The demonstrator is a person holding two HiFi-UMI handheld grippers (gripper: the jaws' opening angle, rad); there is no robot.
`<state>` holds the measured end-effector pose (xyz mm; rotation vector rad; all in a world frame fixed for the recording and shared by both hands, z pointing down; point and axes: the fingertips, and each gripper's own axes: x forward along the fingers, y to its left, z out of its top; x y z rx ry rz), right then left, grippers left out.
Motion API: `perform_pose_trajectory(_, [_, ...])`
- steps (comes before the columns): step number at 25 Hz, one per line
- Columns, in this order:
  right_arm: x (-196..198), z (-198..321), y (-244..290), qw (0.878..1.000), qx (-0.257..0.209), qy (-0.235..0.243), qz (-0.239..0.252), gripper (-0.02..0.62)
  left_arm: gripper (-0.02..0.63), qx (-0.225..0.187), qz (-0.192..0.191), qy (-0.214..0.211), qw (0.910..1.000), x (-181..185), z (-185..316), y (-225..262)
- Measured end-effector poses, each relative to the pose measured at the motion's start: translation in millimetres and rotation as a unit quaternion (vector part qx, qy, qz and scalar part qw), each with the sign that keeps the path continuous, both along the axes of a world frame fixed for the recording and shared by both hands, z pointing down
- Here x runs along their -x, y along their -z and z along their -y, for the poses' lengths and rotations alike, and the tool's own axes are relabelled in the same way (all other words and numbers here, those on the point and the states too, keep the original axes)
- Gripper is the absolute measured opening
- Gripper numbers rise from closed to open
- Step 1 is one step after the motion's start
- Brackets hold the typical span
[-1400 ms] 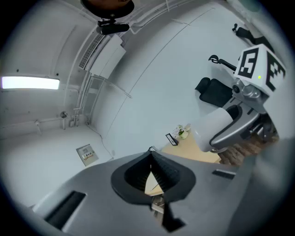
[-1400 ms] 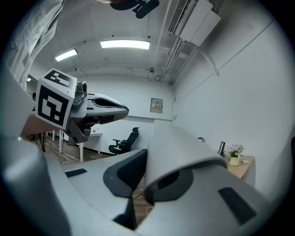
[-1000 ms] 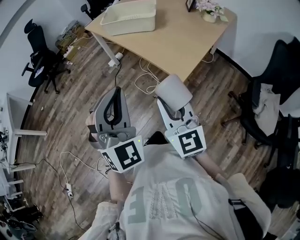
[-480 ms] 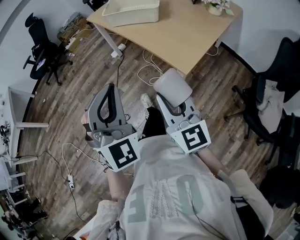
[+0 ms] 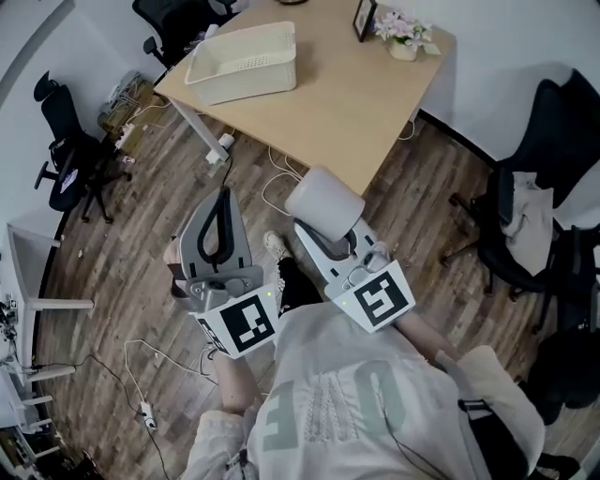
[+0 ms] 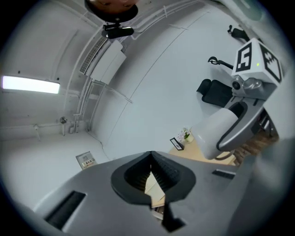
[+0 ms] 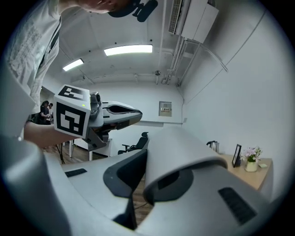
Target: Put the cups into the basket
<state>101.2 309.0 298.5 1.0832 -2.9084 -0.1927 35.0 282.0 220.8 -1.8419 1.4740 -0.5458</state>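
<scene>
A pale grey cup lies on its side in my right gripper, which is shut on its wall over the wooden floor. In the right gripper view the cup fills the space between the jaws of the right gripper. My left gripper hangs beside it to the left, shut, with nothing in it; its jaws meet in the left gripper view. The cream basket stands on the far left part of the wooden table, well ahead of both grippers. No other cup shows.
A photo frame and a small flower vase stand at the table's far end. Office chairs stand at the right and far left. Cables trail on the floor by the table leg.
The table and basket have shifted in the head view as the person moves; both grippers sit slightly lower left. The right gripper keeps the cup, the left stays shut.
</scene>
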Motion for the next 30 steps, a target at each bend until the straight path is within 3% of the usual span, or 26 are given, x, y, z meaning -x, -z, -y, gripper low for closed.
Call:
perform_pose_trajectory(5, [11.3, 42.8, -0.9, 1.0, 0.018, -0.007, 0.023, 0.034, 0.009, -0.005, 0.01, -0.013, 0.9999, -3.9, 39.4, 5.5])
perform_pose_trajectory(18, [67.7, 171.4, 5.3, 0.999, 0.033, -0.032, 0.02, 0.034, 0.009, -0.001, 0.015, -0.022, 0.9996, 62.3, 179.8, 18.1])
perform_pose_trajectory(26, [112.2, 274.1, 14.9, 0.996, 0.057, -0.059, 0.018, 0.034, 0.009, 0.005, 0.001, -0.021, 0.9998, 127.4, 273.6, 30.4])
perform_pose_trajectory(30, [136.6, 324.6, 16.2, 0.996, 0.059, -0.07, 0.019, 0.034, 0.009, 0.0, 0.016, -0.017, 0.9997, 159.8, 317.1, 30.3])
